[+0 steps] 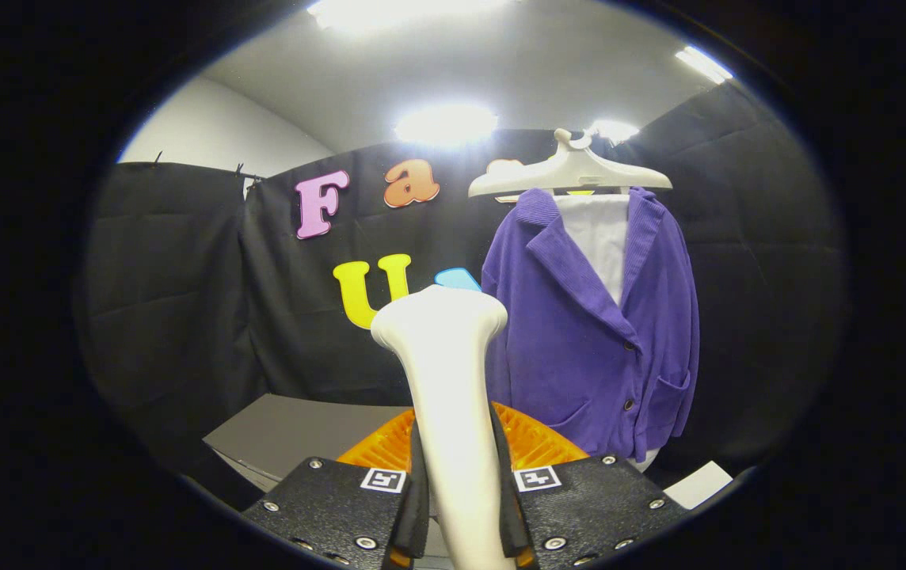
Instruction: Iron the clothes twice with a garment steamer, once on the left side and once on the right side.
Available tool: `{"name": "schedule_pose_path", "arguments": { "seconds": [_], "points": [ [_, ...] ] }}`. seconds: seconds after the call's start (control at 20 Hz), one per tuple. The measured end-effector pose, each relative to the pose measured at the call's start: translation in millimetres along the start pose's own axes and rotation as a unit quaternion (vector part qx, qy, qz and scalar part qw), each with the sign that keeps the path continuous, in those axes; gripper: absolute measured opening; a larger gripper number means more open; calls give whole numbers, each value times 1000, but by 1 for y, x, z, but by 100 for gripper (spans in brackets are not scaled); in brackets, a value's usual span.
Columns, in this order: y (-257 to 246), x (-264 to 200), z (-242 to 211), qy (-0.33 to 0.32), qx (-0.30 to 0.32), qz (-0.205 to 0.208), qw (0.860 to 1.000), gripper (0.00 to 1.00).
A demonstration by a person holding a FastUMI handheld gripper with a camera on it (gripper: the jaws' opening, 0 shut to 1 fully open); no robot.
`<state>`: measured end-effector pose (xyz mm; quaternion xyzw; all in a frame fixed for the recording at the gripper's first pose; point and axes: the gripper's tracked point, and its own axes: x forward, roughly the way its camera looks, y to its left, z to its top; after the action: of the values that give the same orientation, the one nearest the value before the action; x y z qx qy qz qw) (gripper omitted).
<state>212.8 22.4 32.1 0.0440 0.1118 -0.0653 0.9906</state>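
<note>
Gripper clenched on steamer — purple jacket on hanger beyond, orange basket between.

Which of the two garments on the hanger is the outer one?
The purple jacket: it hangs over the white garment, which shows between its lapels. The gripper grips the steamer.

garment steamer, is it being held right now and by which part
Yes. The gripper is shut on the garment steamer, its jaws pressing either side of the handle low down, head upward beside the purple jacket.
</note>
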Motion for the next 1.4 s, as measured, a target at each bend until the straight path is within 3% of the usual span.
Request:
{"name": "schedule_pose_path", "arguments": {
  "seconds": [0.4, 0.65, 0.95, 1.4],
  "points": [
    [-66, 29, 27, -27, 17, -61, 998, 35],
    [-72, 70, 38, -33, -12, -90, 995, 35],
    [-88, 107, 50, -62, 19, -114, 991, 35],
    [-113, 133, -16, -37, 30, -129, 991, 35]
  ]
}}
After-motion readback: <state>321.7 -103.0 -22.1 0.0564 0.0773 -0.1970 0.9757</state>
